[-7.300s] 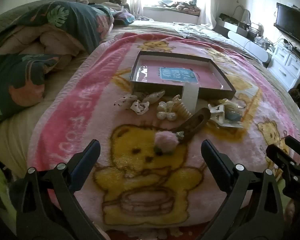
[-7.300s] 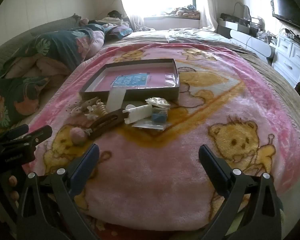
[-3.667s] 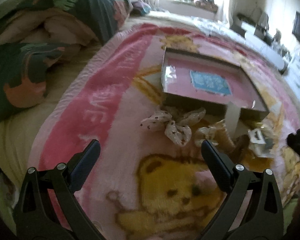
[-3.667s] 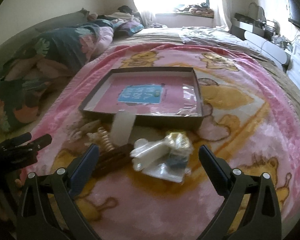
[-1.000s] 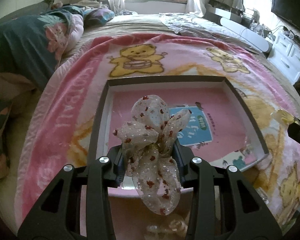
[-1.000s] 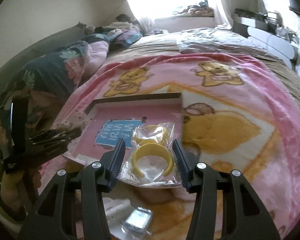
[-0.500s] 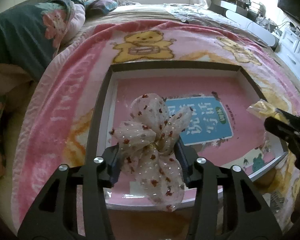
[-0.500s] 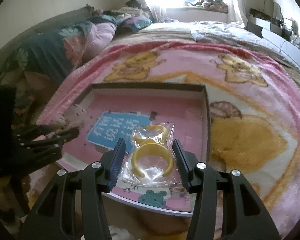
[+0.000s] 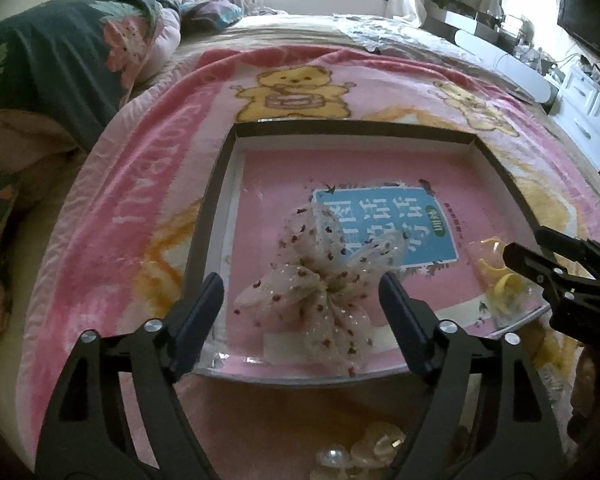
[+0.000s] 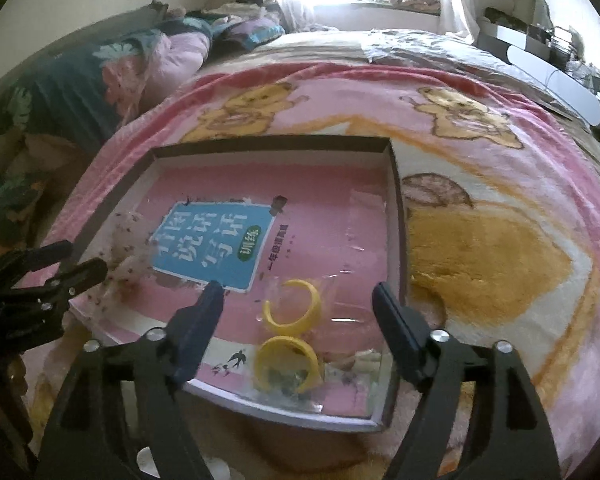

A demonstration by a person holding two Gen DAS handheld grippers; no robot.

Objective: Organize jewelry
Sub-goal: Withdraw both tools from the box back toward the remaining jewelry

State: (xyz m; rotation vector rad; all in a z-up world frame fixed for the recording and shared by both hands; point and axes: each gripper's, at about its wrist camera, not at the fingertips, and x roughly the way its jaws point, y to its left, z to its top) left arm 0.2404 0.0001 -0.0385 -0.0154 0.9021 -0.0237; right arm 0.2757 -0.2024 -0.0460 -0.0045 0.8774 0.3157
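Note:
A shallow dark-rimmed box [image 9: 216,184] with a pink floor lies on the bed. My left gripper [image 9: 300,300] is open over its near left part, and a sheer bow with red dots [image 9: 324,280] lies loose in the box between the jaws. My right gripper [image 10: 298,308] is open over the near right corner of the box [image 10: 396,200]. A clear bag with two yellow bangles [image 10: 290,334] lies in the box between its jaws. The bag also shows in the left wrist view [image 9: 500,280], and the bow in the right wrist view [image 10: 128,256].
A pink bear-print blanket [image 9: 120,208] covers the bed. Pearly hair clips [image 9: 360,452] lie in front of the box. A dark floral quilt [image 9: 40,64] is heaped at the left. White drawers [image 9: 592,120] stand at the right.
Both grippers have opened. The bow has dropped from the left gripper into the box. The bag of bangles has dropped from the right gripper into the box.

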